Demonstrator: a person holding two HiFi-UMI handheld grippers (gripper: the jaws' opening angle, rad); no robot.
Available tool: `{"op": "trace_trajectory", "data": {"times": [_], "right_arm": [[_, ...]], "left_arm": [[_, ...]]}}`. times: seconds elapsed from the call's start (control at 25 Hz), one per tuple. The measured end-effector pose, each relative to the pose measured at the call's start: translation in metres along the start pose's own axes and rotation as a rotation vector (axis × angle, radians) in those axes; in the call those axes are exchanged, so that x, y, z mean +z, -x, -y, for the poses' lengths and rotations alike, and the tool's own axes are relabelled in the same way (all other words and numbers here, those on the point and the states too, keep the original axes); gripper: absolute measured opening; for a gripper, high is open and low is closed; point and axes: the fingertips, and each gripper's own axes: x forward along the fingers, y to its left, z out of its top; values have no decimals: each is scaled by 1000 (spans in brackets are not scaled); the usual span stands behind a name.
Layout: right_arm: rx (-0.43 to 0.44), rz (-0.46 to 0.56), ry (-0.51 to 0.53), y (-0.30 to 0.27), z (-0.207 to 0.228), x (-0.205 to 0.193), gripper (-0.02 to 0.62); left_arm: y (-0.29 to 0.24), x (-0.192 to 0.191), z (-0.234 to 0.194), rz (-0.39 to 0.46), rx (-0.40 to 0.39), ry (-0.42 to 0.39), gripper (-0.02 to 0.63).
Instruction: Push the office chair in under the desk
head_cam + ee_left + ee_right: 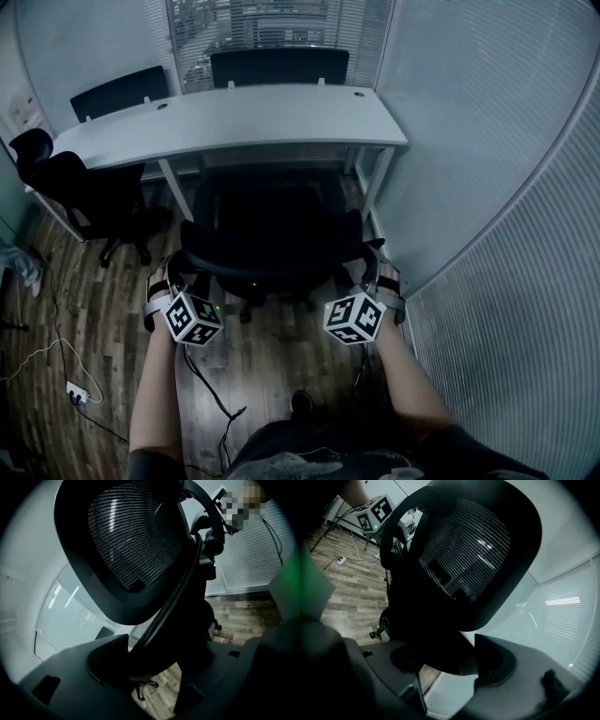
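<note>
clamping left gripper [175, 274] and right gripper [373, 269] on office chair [267, 234], facing the desk [234, 117].

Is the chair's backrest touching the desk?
Apart. The head view shows the backrest short of the desk and its front edge, with the seat visible between them.

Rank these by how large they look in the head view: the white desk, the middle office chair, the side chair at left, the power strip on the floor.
1. White desk and middle office chair: too alike to rank.
2. Side chair.
3. Power strip, smallest.
</note>
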Motion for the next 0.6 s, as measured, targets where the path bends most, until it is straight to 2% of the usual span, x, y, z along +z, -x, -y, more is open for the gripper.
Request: {"op": "trace_trajectory", "data": {"times": [0.36, 0.6], "right_arm": [[28, 6, 1, -80, 21, 22, 301], [24, 0, 2, -131, 36, 29, 301]], "left_arm": [[-80, 10, -40, -20, -16, 8, 296], [-128, 22, -60, 26, -1, 2, 296]]}}
